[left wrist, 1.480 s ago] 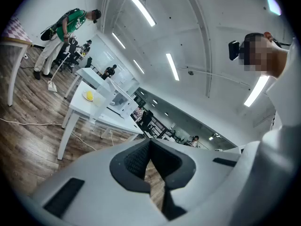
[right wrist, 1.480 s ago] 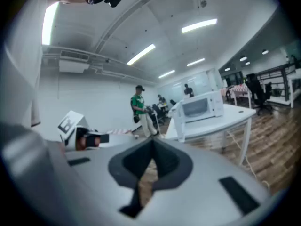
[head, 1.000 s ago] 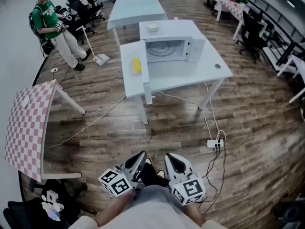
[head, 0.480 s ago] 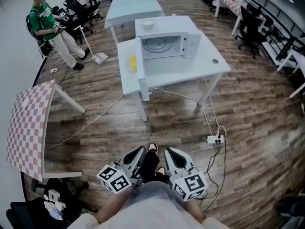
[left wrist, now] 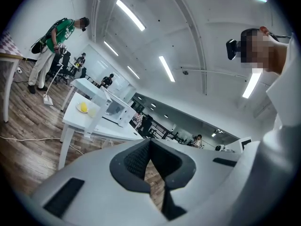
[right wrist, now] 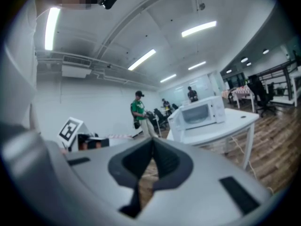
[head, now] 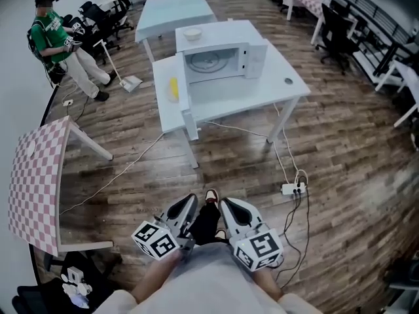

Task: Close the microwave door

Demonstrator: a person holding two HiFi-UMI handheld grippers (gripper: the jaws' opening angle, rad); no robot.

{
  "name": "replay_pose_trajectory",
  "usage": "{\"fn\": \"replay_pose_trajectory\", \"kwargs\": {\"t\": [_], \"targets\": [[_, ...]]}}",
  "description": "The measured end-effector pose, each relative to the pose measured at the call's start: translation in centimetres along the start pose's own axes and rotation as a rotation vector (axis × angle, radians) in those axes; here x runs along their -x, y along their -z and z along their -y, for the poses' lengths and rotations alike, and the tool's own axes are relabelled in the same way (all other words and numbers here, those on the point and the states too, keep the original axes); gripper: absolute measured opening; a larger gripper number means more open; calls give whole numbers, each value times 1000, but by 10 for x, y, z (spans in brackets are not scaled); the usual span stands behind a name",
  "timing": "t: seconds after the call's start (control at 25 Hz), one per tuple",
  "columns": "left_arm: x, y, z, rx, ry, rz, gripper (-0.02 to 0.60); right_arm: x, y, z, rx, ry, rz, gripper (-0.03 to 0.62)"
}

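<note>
At six o'clock in the head view, the left gripper point(head: 188, 205) and right gripper point(head: 226, 207) sit side by side near the person's body, each with jaws pressed together on nothing. Well apart, toward twelve o'clock, the microwave point(head: 219, 57) stands on a white table point(head: 281, 87), its door point(head: 186, 100) open at its left side.

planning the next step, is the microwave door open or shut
Open: the door stands swung out from the microwave, and its cavity and turntable show.
</note>
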State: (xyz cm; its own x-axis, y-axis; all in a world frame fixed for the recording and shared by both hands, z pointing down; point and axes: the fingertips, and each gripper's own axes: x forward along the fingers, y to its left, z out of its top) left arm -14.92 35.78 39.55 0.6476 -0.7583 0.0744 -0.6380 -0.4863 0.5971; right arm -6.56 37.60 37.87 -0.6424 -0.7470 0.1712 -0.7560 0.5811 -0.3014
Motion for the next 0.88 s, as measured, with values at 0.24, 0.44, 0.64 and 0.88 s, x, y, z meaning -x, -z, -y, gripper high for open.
{"fn": "replay_pose_trajectory", "kwargs": {"t": [0.24, 0.44, 0.64, 0.88], "targets": [[-15, -13, -9, 35, 14, 41, 14, -9, -8, 11, 6, -4, -5, 23], [-21, -24, -18, 20, 6, 57, 14, -24, -12, 14, 0, -15, -7, 23], [-34, -31, -26, 0, -10, 62, 14, -41, -14, 19, -1, -54, -18, 23], [-48, -49, -38, -13, -1, 88, 14, -65, -23, 32, -8, -52, -26, 23]]}}
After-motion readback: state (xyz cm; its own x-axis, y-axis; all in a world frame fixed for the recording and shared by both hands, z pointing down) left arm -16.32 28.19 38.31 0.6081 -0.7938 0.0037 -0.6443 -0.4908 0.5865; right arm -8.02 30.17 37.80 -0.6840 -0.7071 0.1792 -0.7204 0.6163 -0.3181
